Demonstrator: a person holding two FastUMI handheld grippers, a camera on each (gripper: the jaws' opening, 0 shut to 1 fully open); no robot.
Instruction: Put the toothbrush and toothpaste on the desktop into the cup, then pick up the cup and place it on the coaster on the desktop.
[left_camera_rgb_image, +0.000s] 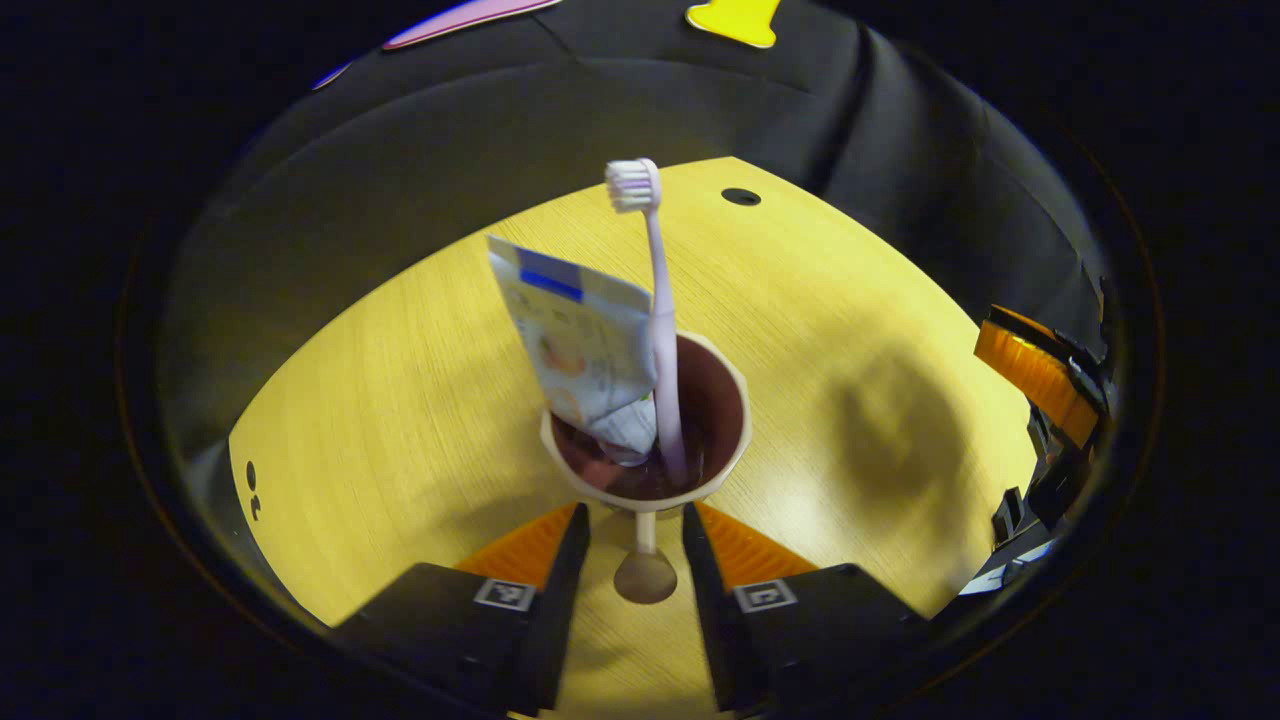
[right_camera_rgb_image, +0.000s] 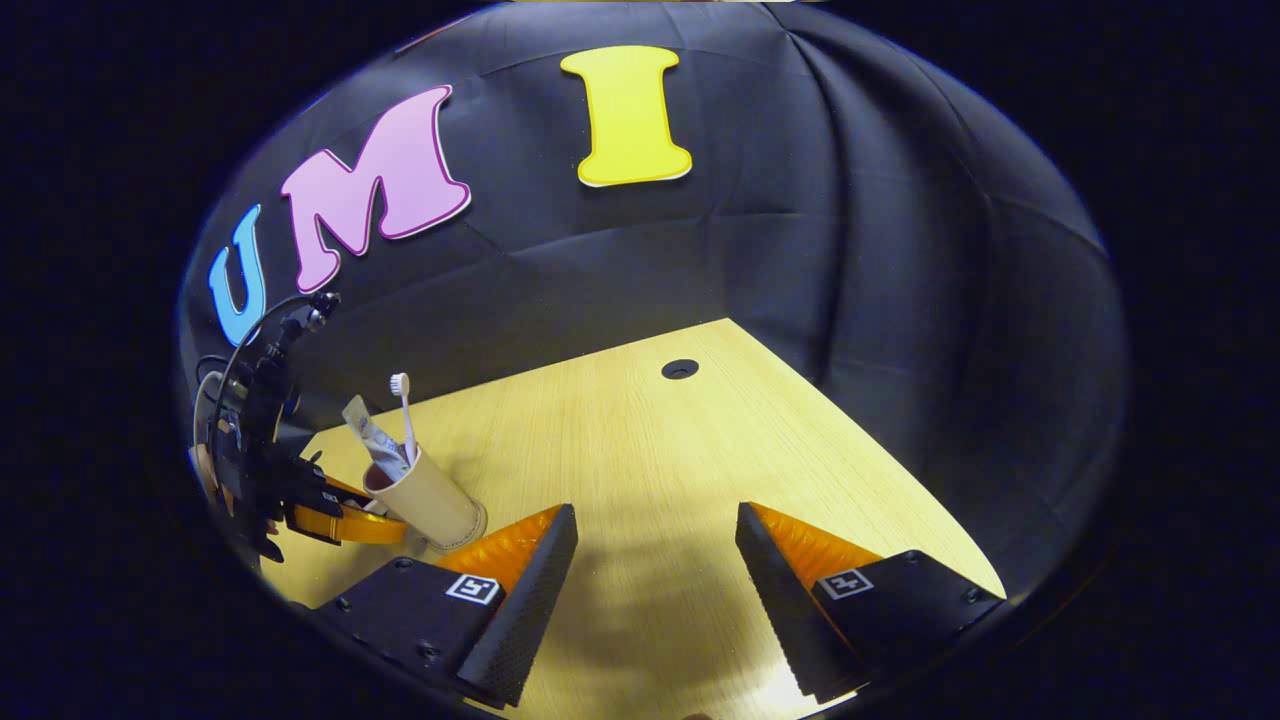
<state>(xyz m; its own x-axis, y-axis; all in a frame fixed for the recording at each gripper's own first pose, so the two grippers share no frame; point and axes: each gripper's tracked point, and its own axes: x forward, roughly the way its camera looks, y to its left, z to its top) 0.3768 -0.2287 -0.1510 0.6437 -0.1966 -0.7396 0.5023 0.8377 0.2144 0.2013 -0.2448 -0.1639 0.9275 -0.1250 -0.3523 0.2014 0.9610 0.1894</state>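
A beige cup (left_camera_rgb_image: 700, 470) with a dark inside holds a white toothpaste tube (left_camera_rgb_image: 585, 345) and a pale pink toothbrush (left_camera_rgb_image: 660, 330), bristles up. My left gripper (left_camera_rgb_image: 637, 512) has its fingers drawn in against the cup's wall just under the rim. In the right gripper view the cup (right_camera_rgb_image: 430, 500) leans toward the left gripper (right_camera_rgb_image: 340, 522), whose orange fingers reach around it. A small round brownish shape on a pale stem (left_camera_rgb_image: 645, 575) shows between my left fingers; I cannot tell what it is. My right gripper (right_camera_rgb_image: 655, 520) hangs open over bare wood with nothing between its fingers.
The light wooden desktop (right_camera_rgb_image: 650, 450) has a dark round hole (right_camera_rgb_image: 680, 368) near its far corner. Black cloth walls close it in at the back and right. The right gripper (left_camera_rgb_image: 1040, 375) shows at the right edge of the left gripper view.
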